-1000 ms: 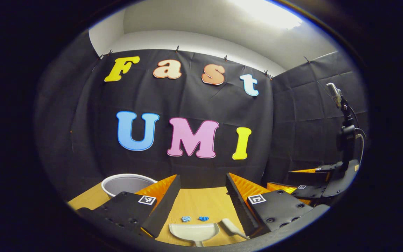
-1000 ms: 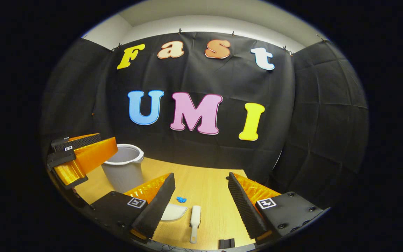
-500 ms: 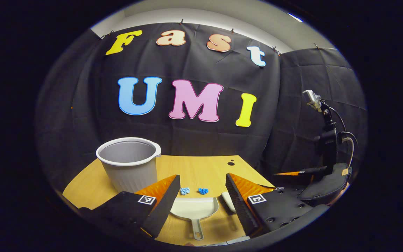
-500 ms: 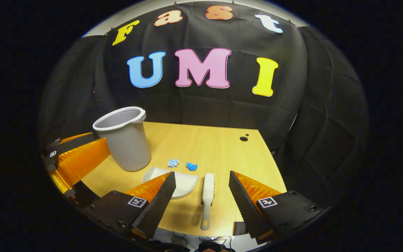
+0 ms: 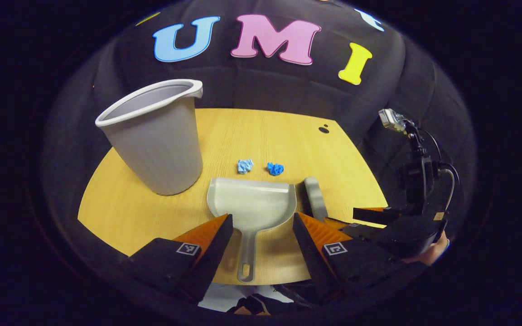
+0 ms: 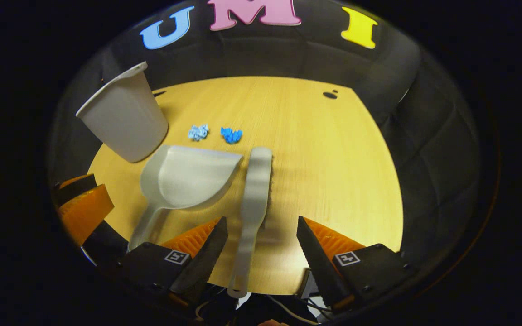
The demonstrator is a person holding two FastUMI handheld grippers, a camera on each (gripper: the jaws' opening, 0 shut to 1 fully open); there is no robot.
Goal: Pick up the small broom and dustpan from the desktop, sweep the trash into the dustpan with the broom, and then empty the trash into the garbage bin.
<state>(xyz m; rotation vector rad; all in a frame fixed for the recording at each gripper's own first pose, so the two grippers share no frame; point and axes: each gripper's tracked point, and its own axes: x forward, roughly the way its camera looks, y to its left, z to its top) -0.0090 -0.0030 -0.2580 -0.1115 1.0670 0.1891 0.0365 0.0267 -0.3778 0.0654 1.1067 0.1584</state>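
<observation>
A pale grey dustpan (image 5: 253, 203) (image 6: 187, 174) lies flat on the wooden desk (image 5: 270, 131), its handle toward the near edge. My left gripper (image 5: 262, 222) hovers open above that handle. The small grey broom (image 6: 254, 194) (image 5: 315, 201) lies just right of the pan, and my right gripper (image 6: 261, 226) stands open over the broom's handle. Two crumpled blue paper scraps (image 5: 244, 165) (image 5: 275, 169) (image 6: 198, 131) (image 6: 231, 134) rest beyond the pan's mouth. The grey garbage bin (image 5: 157, 136) (image 6: 123, 115) stands upright at the left.
The desk's near edge (image 6: 261, 280) runs just under both grippers, with cables below it. In the left gripper view the right gripper (image 5: 392, 226), with its camera mast and a hand, is at the right. A dark hole (image 6: 330, 95) marks the desk's far right.
Both grippers have tipped downward and moved in over the desk, so the dustpan, broom and bin now loom larger. Nothing on the desk has shifted, and both grippers stay open.
</observation>
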